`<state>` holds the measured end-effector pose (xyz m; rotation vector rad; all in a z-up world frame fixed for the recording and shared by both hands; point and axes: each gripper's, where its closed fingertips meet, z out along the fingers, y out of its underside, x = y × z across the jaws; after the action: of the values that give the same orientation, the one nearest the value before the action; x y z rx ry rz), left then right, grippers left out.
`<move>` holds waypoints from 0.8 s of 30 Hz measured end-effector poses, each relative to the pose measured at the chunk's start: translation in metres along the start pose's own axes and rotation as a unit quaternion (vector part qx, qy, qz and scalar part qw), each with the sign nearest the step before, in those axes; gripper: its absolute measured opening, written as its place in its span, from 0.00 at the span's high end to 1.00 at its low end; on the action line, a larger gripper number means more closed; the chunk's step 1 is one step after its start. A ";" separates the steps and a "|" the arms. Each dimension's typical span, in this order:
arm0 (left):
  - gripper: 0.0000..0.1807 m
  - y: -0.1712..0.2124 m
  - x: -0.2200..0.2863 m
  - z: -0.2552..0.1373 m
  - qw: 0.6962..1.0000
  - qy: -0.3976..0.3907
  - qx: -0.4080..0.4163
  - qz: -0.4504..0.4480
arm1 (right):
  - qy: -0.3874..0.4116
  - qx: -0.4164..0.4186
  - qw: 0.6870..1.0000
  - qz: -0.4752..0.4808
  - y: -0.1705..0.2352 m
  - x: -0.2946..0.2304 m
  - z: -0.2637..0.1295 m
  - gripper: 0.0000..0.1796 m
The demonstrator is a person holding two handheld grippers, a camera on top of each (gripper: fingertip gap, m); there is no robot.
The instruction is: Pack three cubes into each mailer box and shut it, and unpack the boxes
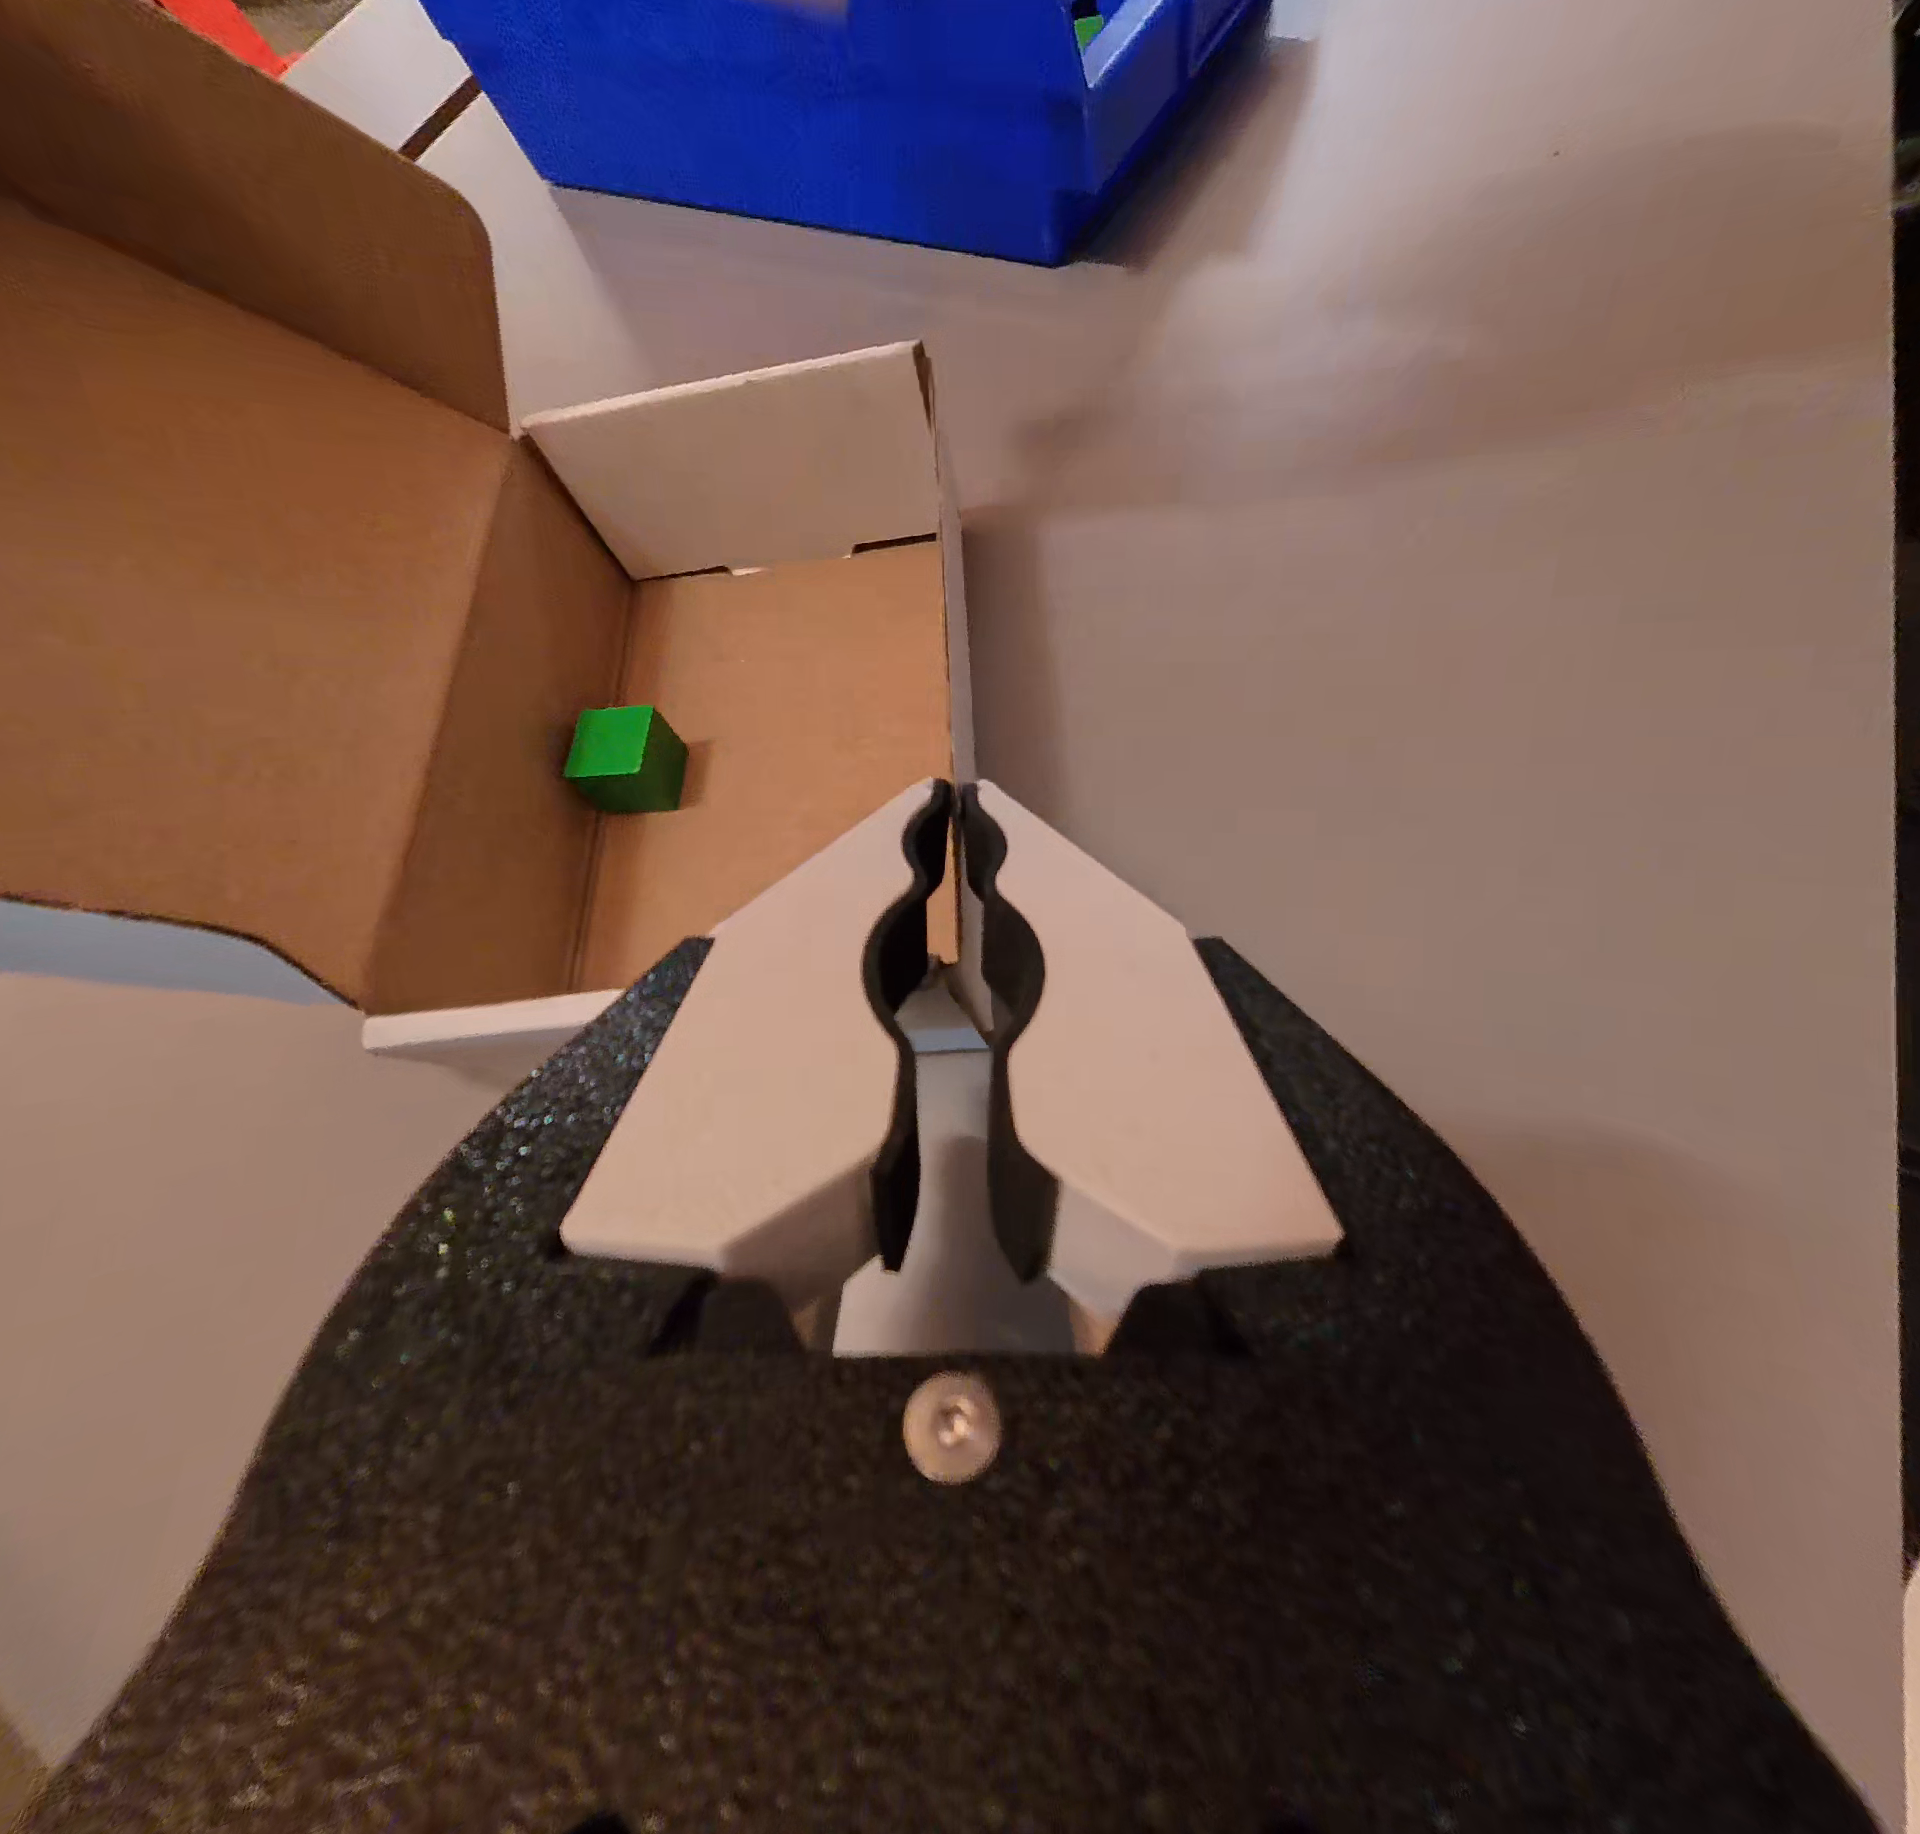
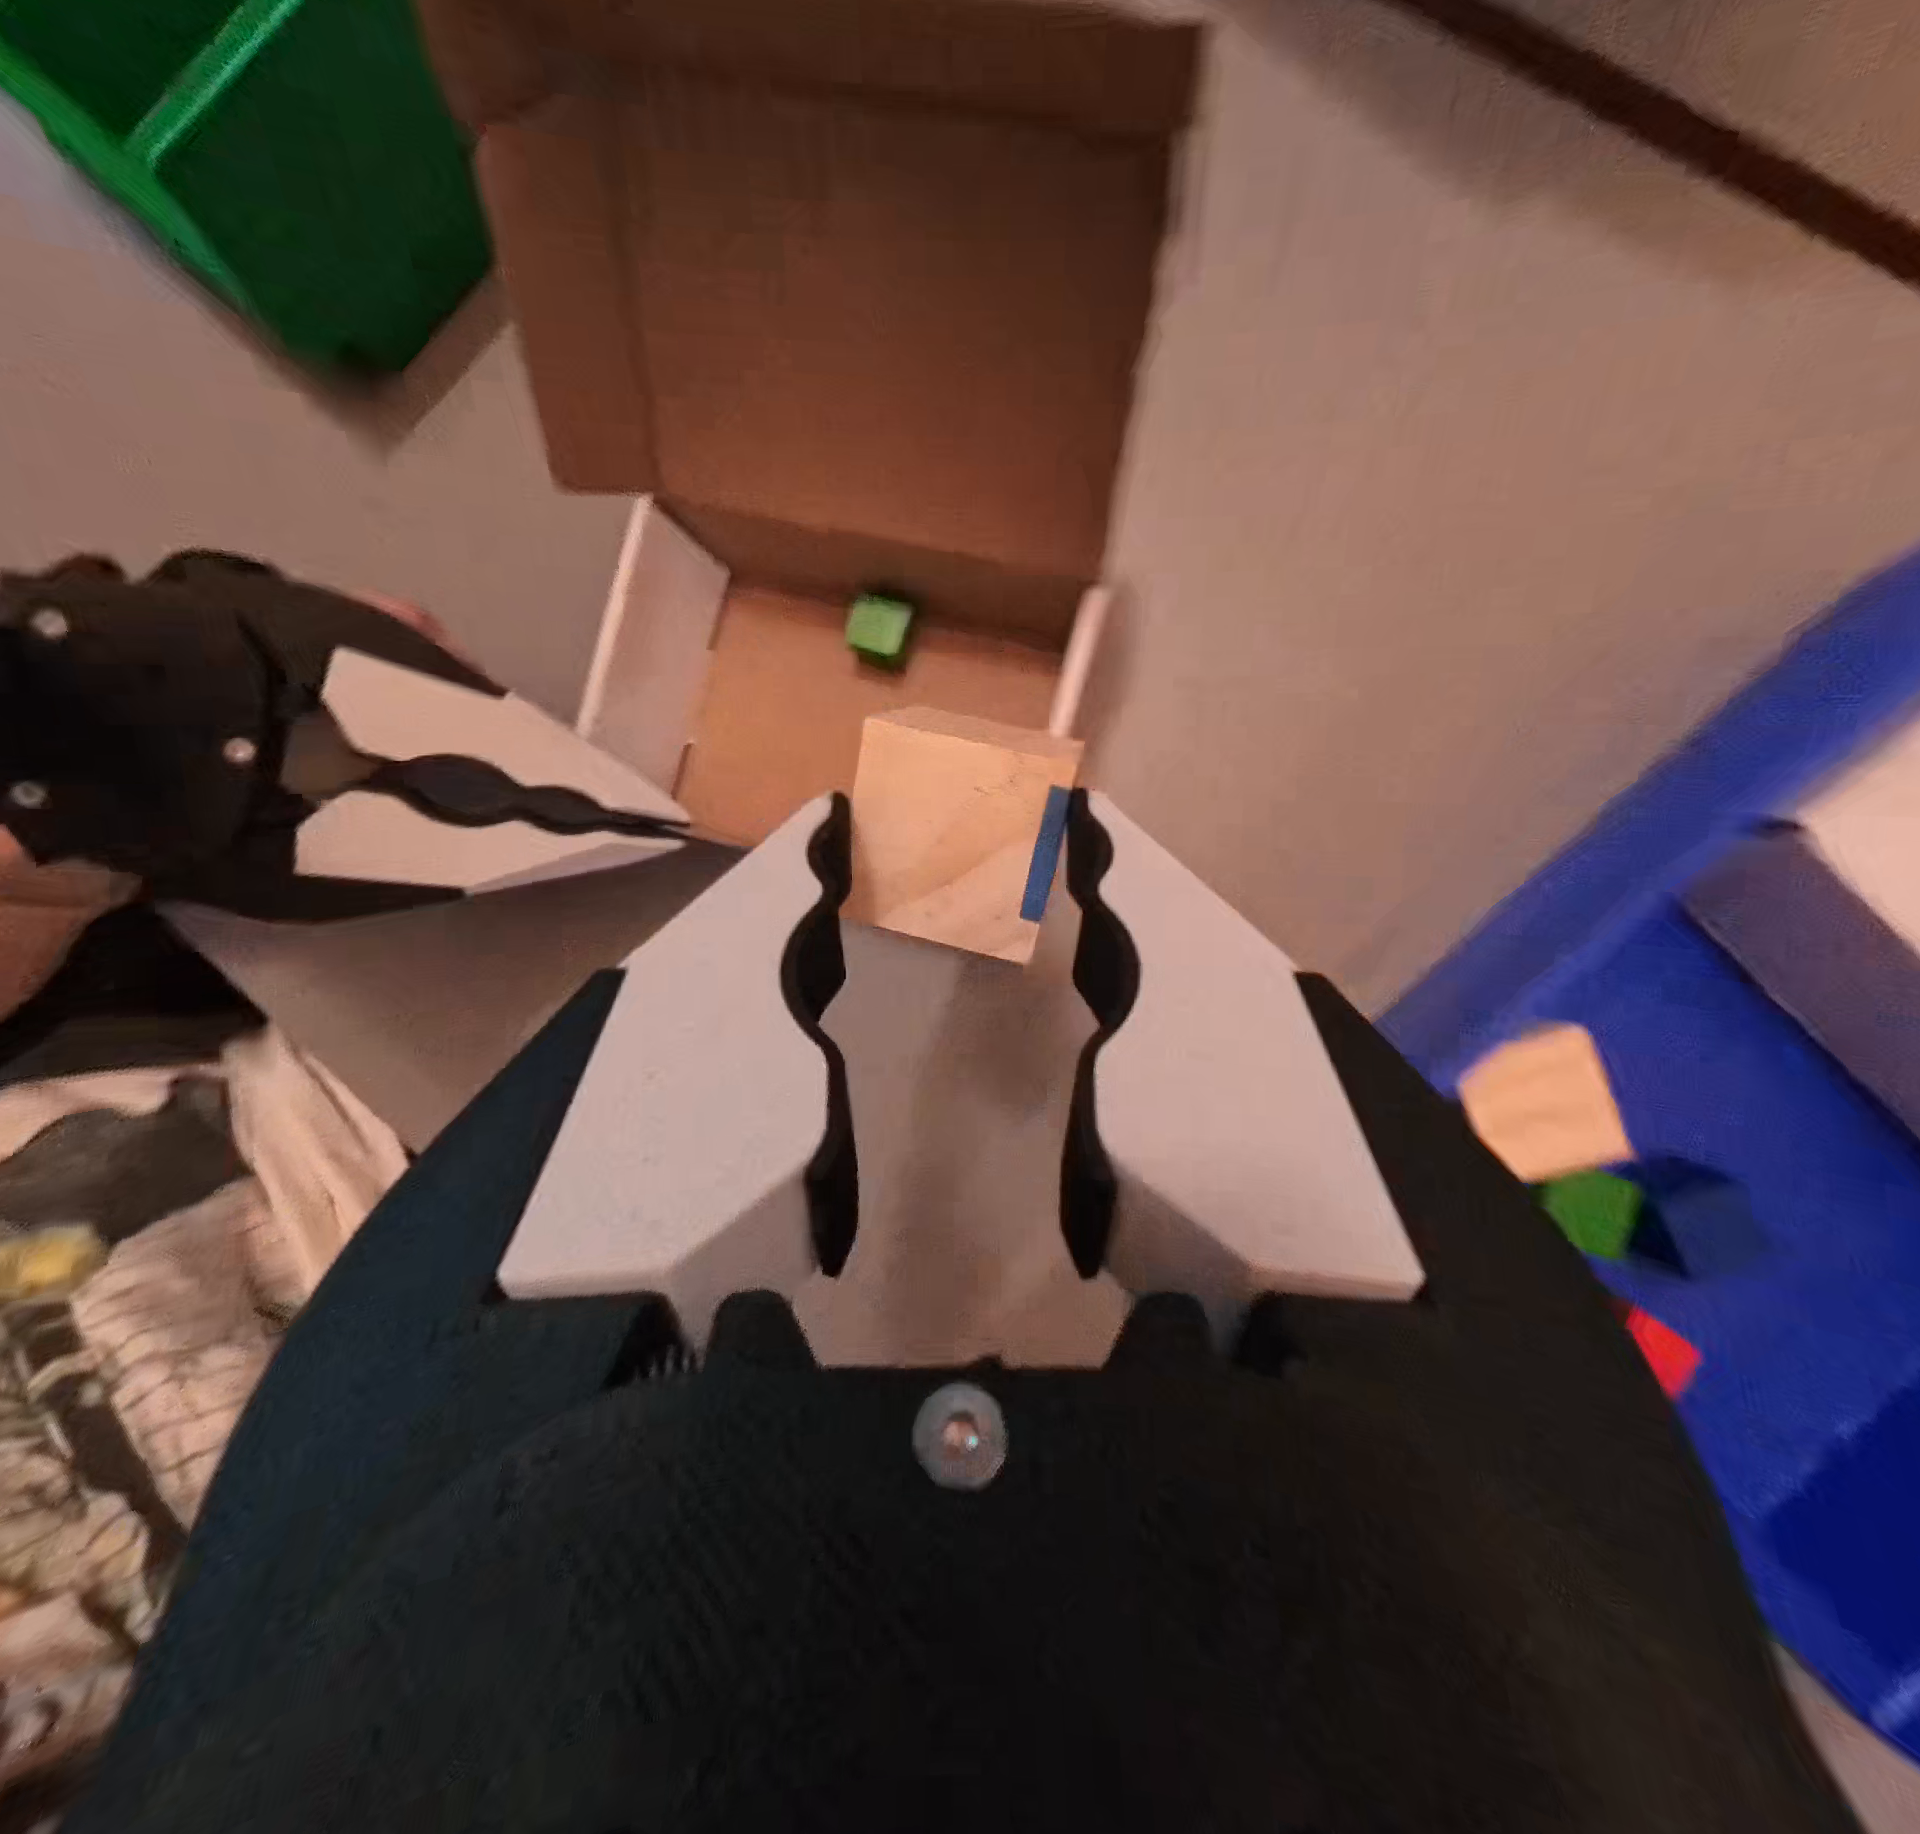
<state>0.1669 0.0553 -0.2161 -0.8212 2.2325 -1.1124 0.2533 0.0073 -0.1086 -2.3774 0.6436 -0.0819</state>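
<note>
Pinching the near wall of the open mailer box [image 1: 727, 704], the left gripper [image 1: 954, 797] has its two fingers pressed together on the thin cardboard edge, one pad inside the box and one outside. A single green cube [image 1: 627, 772] lies on the brown floor of the box, close to the hinge side where the lid is folded back. The right gripper [image 2: 956, 828] hovers just in front of the box's opening, clamped on a bare wooden cube [image 2: 951, 839] with a blue face against one finger. To its right stands a blue bin [image 2: 1714, 1109] holding another wooden cube [image 2: 1543, 1104] and a green one; a green bin [image 2: 260, 122] sits beyond the box, all on a grey table [image 1: 1455, 745].
</note>
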 end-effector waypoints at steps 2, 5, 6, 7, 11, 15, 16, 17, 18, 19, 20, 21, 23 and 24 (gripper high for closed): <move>1.00 0.000 0.000 0.001 1.000 -0.003 -0.001 0.001 | 0.065 0.029 0.996 0.050 0.005 0.052 -0.036 0.77; 1.00 0.000 0.000 0.001 1.000 -0.005 -0.002 0.006 | 0.184 -0.019 0.976 0.117 0.049 0.141 -0.072 0.77; 1.00 0.000 0.000 0.001 1.000 -0.004 -0.002 0.005 | 0.201 -0.034 0.968 0.143 0.066 0.164 -0.076 0.77; 1.00 0.000 0.000 0.001 1.000 -0.002 -0.001 0.004 | 0.213 -0.046 0.962 0.164 0.081 0.184 -0.076 0.77; 1.00 0.000 0.000 0.001 1.000 0.001 0.000 0.004 | 0.225 -0.099 0.945 0.214 0.136 0.228 -0.061 0.77; 1.00 0.000 0.000 0.002 1.000 -0.001 0.004 0.004 | 0.226 -0.105 0.942 0.224 0.149 0.244 -0.040 0.77; 1.00 0.000 -0.001 0.002 1.000 0.000 0.005 0.004 | 0.227 -0.101 0.942 0.225 0.147 0.246 -0.035 0.77; 1.00 0.000 -0.001 0.002 1.000 0.000 0.005 0.003 | 0.227 -0.098 0.942 0.227 0.146 0.247 -0.032 0.77; 1.00 0.000 -0.001 0.001 1.000 0.001 0.006 0.003 | 0.227 -0.097 0.942 0.229 0.144 0.247 -0.030 0.77; 1.00 0.000 -0.001 0.001 1.000 0.002 0.006 0.003 | 0.223 -0.093 0.943 0.227 0.141 0.245 -0.030 0.77; 1.00 0.001 -0.001 0.001 1.000 0.003 0.006 0.003 | 0.222 -0.089 0.945 0.225 0.136 0.242 -0.031 0.73; 1.00 0.001 -0.001 0.000 1.000 0.004 0.005 0.003 | 0.222 -0.089 0.946 0.219 0.132 0.237 -0.035 0.68; 1.00 0.001 -0.001 0.000 1.000 0.006 0.005 0.003 | 0.221 -0.079 0.950 0.204 0.121 0.215 -0.048 0.58; 1.00 0.001 -0.001 0.000 1.000 0.005 0.005 0.004 | 0.202 -0.066 0.958 0.194 0.113 0.194 -0.052 0.55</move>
<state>0.1679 0.0567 -0.2173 -0.8038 2.2346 -1.1266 0.3642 -0.1884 -0.1592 -2.3284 1.3374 -0.3684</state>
